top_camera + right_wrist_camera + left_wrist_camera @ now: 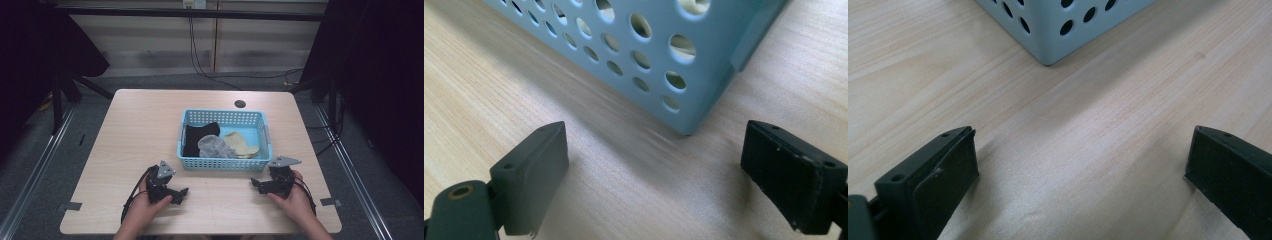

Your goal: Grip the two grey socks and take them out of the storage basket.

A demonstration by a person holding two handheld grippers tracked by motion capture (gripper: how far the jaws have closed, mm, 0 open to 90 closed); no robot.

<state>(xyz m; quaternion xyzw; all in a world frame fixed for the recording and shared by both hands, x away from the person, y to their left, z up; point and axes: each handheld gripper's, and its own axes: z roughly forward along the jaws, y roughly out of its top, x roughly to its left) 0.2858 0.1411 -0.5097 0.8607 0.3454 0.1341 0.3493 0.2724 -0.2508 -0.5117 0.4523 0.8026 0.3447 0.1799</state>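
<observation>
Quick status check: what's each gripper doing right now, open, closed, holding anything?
Left gripper: open, jaws wide apart, nothing between them, bare table below.
Right gripper: open, holding nothing, pointed at a corner of the blue basket.

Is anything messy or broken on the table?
Nothing looks broken or spilled. The blue basket sits square on the table, with black, grey and yellowish cloths bunched loosely inside. The left gripper and right gripper rest open, holding nothing.

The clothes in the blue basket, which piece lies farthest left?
The black garment, at the left end of the blue basket. The grey piece sits in the middle, and the pale yellow piece lies to its right.
</observation>
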